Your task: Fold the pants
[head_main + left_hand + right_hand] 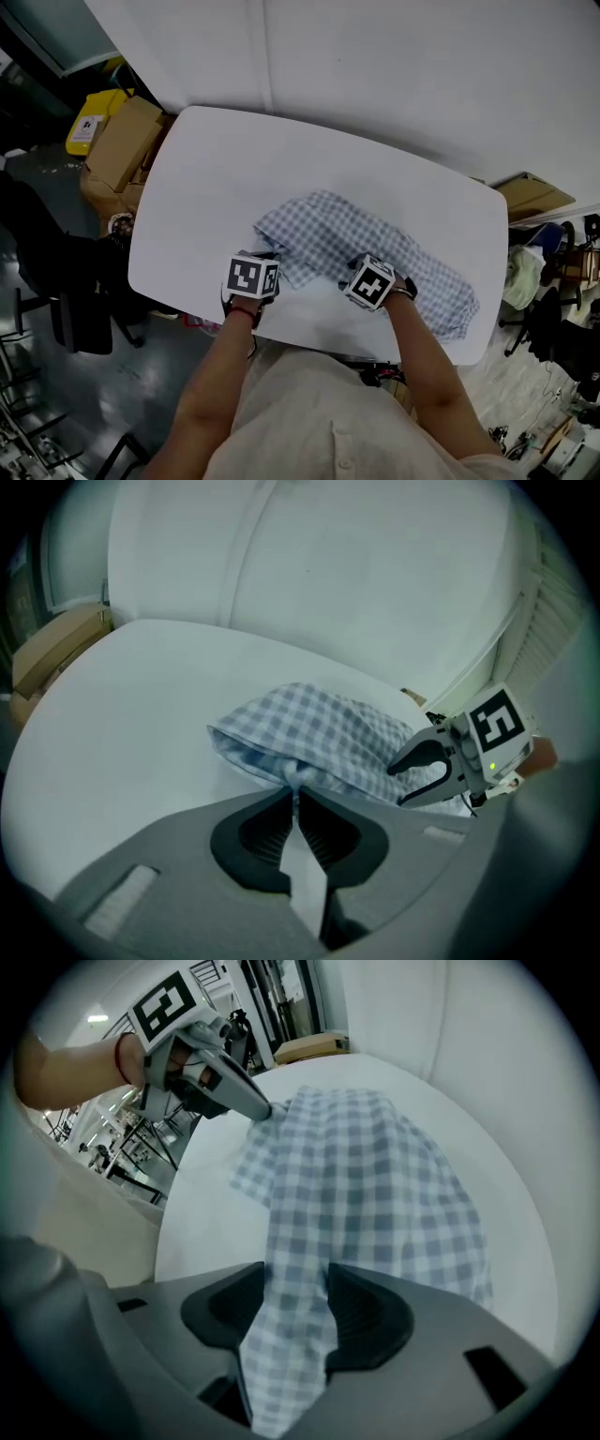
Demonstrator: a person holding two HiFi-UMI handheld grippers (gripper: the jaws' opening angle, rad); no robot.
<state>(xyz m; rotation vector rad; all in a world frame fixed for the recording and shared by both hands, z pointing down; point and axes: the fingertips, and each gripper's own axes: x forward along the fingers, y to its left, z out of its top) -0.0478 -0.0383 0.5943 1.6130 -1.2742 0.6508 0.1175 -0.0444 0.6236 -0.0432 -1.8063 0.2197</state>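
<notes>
checked pants (375,248): your left gripper (296,799) pinches their near left edge for folding; your right gripper (298,1307) straddles cloth, jaws spread.

The pants (375,248) are checked all over in pale blue-grey and white. The table (216,178) is plain white, and so is the wall (422,66) at the far side. The left gripper (294,791) and the right gripper (296,1271) are dark grey with black pads. The left marker cube (251,277) and the right marker cube (367,281) are white with black square patterns. A red band (242,311) circles the left wrist. The person's shirt (328,412) is pale beige. At far left, 2 cardboard boxes (122,141) are brown, with a yellow container (89,127) beside them. The floor (56,394) is dark grey.
</notes>
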